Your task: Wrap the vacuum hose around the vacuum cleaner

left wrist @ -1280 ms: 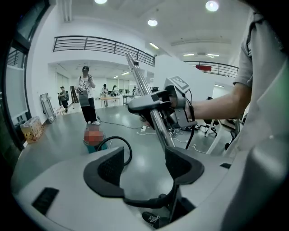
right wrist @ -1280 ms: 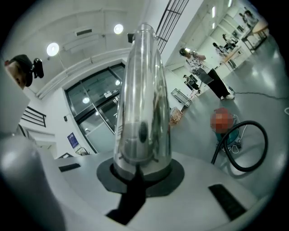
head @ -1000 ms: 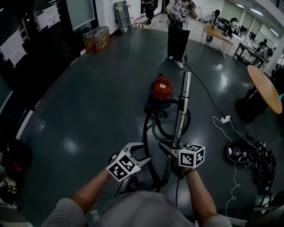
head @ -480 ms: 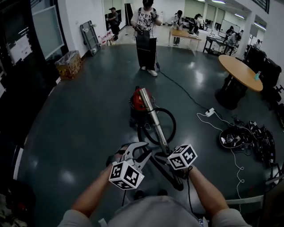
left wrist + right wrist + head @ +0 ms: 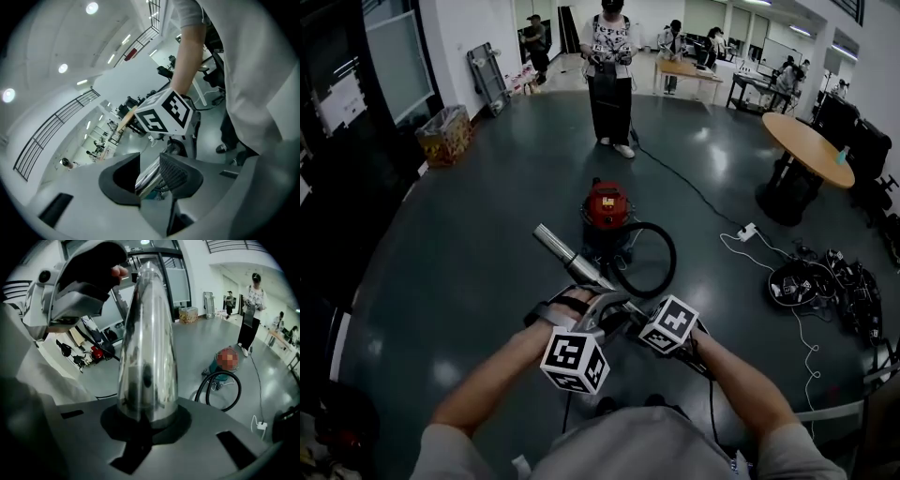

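A red vacuum cleaner (image 5: 607,208) stands on the dark floor, and its black hose (image 5: 661,258) loops beside it. The chrome wand (image 5: 567,258) slants from my grippers up to the left. My left gripper (image 5: 598,307) has just been closing and now stands shut on the wand (image 5: 149,176), which lies between its pads. My right gripper (image 5: 630,319) is shut on the same wand (image 5: 147,348) a little lower down. The right gripper view shows the vacuum cleaner (image 5: 227,359) and hose loop (image 5: 220,390) beyond the wand. My right gripper's marker cube (image 5: 164,115) fills the middle of the left gripper view.
A person (image 5: 609,66) stands behind the vacuum cleaner. A power cable (image 5: 694,187) runs to a white power strip (image 5: 747,232). At the right are a round table (image 5: 811,145) and a heap of cables (image 5: 825,286). A box (image 5: 445,134) sits far left.
The wand has swung from pointing straight away to slanting left. My left gripper, open beside the wand a second ago, has rolled and shut on it. The right gripper sank.
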